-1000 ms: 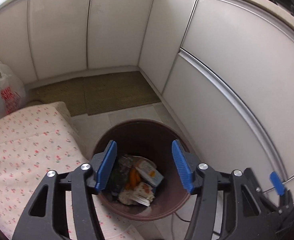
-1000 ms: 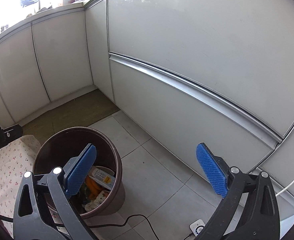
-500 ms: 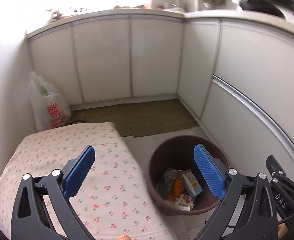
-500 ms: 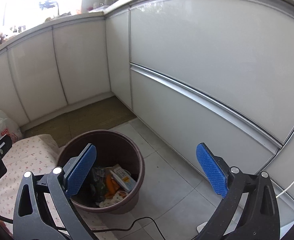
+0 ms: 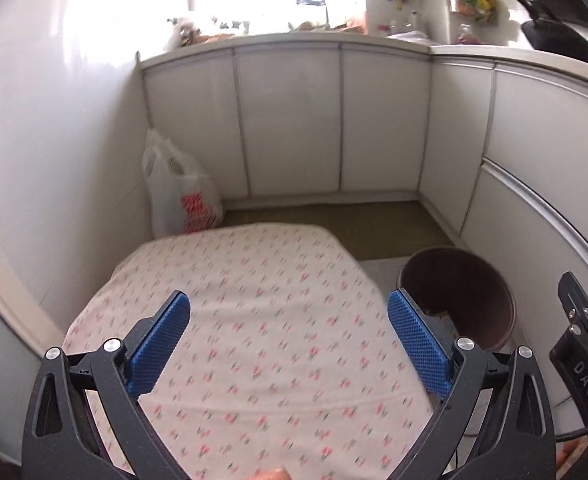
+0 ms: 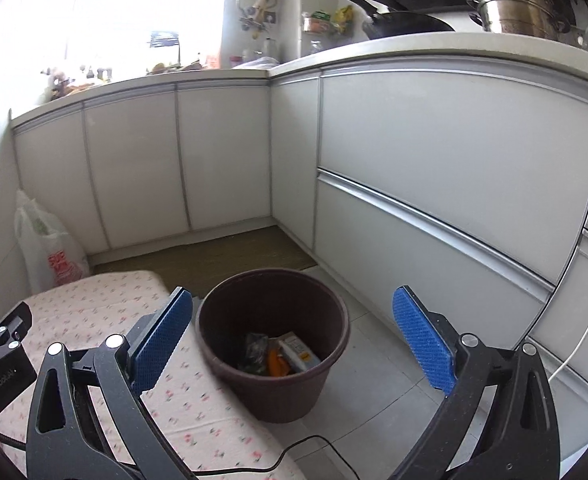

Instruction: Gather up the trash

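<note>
A brown round bin point(image 6: 273, 344) stands on the tiled floor and holds several pieces of trash point(image 6: 281, 356), among them an orange scrap and a printed carton. In the left wrist view the bin point(image 5: 460, 300) sits right of the table. My left gripper point(image 5: 289, 340) is open and empty above the flowered tablecloth point(image 5: 253, 320). My right gripper point(image 6: 294, 340) is open and empty above and in front of the bin.
White kitchen cabinets point(image 6: 434, 168) line the back and right. A white plastic bag point(image 5: 181, 196) with red print stands in the left corner. An olive mat point(image 6: 213, 260) lies by the cabinets. A black cable point(image 6: 294, 452) runs over the floor.
Both grippers rose and drew back from the bin. The left swung left over the table and opened wider. The right stayed open.
</note>
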Demonstrator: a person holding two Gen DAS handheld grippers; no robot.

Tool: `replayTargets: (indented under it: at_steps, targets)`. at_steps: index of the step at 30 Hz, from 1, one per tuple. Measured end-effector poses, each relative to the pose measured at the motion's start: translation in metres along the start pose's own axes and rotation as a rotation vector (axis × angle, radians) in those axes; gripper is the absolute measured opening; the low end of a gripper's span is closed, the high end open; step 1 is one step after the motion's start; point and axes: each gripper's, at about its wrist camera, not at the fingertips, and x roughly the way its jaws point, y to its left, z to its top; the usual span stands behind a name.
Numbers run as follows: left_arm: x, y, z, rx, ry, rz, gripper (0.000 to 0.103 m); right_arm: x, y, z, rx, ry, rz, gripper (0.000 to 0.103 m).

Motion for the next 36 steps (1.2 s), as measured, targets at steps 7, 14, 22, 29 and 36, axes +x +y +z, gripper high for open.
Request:
replayTargets:
  at_steps: [7, 14, 22, 29, 36]
  targets:
    - [-0.013, 0.065, -0.033, -0.099, 0.059, 0.008, 0.096, -0.029, 0.049, -0.027, -0.104, 0.023, 0.084, 0.096]
    - [0.005, 0.118, -0.055, -0.181, 0.135, 0.046, 0.096, -0.040, 0.100, -0.038, -0.201, 0.021, 0.151, 0.096]
    - [0.024, 0.163, -0.072, -0.215, 0.137, 0.106, 0.096, -0.042, 0.155, -0.051, -0.274, 0.023, 0.186, 0.096]
    - [0.045, 0.185, -0.077, -0.256, 0.162, 0.067, 0.096, -0.040, 0.179, -0.057, -0.302, 0.014, 0.178, 0.096]
    - [0.049, 0.191, -0.074, -0.271, 0.153, 0.046, 0.096, -0.038, 0.185, -0.057, -0.297, 0.015, 0.168, 0.096]
